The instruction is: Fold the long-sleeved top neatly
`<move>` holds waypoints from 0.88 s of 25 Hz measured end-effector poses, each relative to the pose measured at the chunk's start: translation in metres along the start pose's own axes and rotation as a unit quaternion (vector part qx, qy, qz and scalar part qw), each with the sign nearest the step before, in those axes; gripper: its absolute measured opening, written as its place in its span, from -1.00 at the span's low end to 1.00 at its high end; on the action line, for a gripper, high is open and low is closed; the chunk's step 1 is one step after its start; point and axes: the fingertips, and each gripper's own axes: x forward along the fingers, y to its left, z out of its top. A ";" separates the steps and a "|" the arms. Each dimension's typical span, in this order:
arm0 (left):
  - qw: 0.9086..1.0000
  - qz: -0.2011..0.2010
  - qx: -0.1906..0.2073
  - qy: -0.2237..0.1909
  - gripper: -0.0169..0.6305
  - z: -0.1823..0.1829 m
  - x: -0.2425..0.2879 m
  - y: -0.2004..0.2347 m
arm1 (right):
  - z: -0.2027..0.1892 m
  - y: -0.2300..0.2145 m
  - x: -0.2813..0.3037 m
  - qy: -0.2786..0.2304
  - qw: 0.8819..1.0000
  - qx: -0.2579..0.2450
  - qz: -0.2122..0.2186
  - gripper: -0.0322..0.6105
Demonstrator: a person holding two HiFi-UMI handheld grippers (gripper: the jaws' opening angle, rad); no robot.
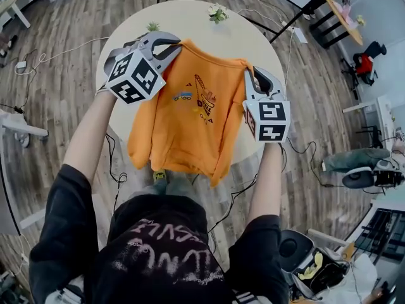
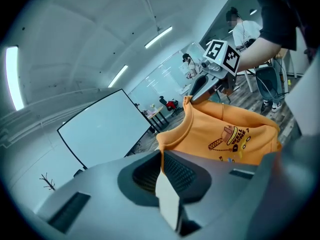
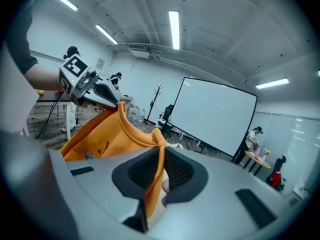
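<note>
Task barely begun, by our reading. The orange long-sleeved top [image 1: 190,119] hangs in the air, print towards the head view, not lying on anything. The left claw [image 1: 172,47] grips its shoulder at 11 o'clock of the garment and the right claw [image 1: 251,76] grips the other shoulder at 2 o'clock. In the left gripper view the left claw [image 2: 161,166] is pressed together on a thin edge of orange cloth, with the top [image 2: 225,129] stretching away to 2 o'clock. In the right gripper view the right claw [image 3: 161,173] likewise pinches a fold of the top [image 3: 107,134], and cloth runs off to 10 o'clock. The neckline sags between the two claws.

The round white desk [image 1: 190,18] sits past the top at 12 o'clock, under its upper half; the hem hangs off the near edge at 6 o'clock. We see no fold made yet, and we can't tell where the sleeves hang.

Left to do, as we judge it: lay the top flat on the desk; turn the sleeves in; fold the body over; square it up.
</note>
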 end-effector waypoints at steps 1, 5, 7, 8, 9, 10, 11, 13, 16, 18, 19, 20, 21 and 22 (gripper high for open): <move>1.000 -0.004 -0.002 0.002 -0.86 -0.004 0.008 0.004 | -0.002 -0.004 0.008 0.003 1.000 0.002 0.001 -0.78; 1.000 -0.014 -0.009 0.011 -0.86 -0.014 0.046 0.022 | -0.009 -0.026 0.044 0.017 1.000 0.008 0.007 -0.78; 1.000 -0.018 -0.012 0.016 -0.86 -0.022 0.065 0.032 | -0.012 -0.035 0.065 0.022 1.000 0.012 0.012 -0.78; 1.000 -0.020 -0.014 0.019 -0.86 -0.028 0.074 0.036 | -0.015 -0.038 0.075 0.024 0.999 0.015 0.015 -0.78; 0.999 -0.022 -0.017 0.023 -0.86 -0.034 0.084 0.039 | -0.020 -0.040 0.086 0.026 0.999 0.018 0.018 -0.78; 0.999 -0.024 -0.021 0.026 -0.86 -0.040 0.095 0.041 | -0.025 -0.043 0.097 0.030 0.999 0.020 0.021 -0.78; 0.999 -0.026 -0.026 0.030 -0.86 -0.046 0.106 0.042 | -0.032 -0.047 0.108 0.034 0.999 0.022 0.025 -0.78; 0.998 -0.031 -0.033 0.041 -0.86 -0.060 0.131 0.046 | -0.044 -0.057 0.133 0.042 0.998 0.031 0.032 -0.78; 0.997 -0.034 -0.044 0.056 -0.86 -0.078 0.173 0.053 | -0.065 -0.075 0.170 0.051 0.997 0.048 0.039 -0.78; 0.996 -0.038 -0.055 0.066 -0.85 -0.091 0.198 0.052 | -0.082 -0.084 0.192 0.062 0.996 0.055 0.045 -0.77; 0.995 -0.041 -0.059 0.072 -0.85 -0.099 0.209 0.051 | -0.090 -0.086 0.203 0.068 0.995 0.059 0.048 -0.77; 0.994 -0.045 -0.063 0.078 -0.85 -0.108 0.219 0.050 | -0.098 -0.088 0.214 0.074 0.994 0.062 0.050 -0.77; 0.993 -0.047 -0.066 0.084 -0.85 -0.117 0.230 0.050 | -0.105 -0.090 0.225 0.077 0.993 0.066 0.053 -0.76; 0.992 -0.048 -0.070 0.088 -0.85 -0.125 0.239 0.050 | -0.111 -0.091 0.235 0.080 0.993 0.070 0.054 -0.76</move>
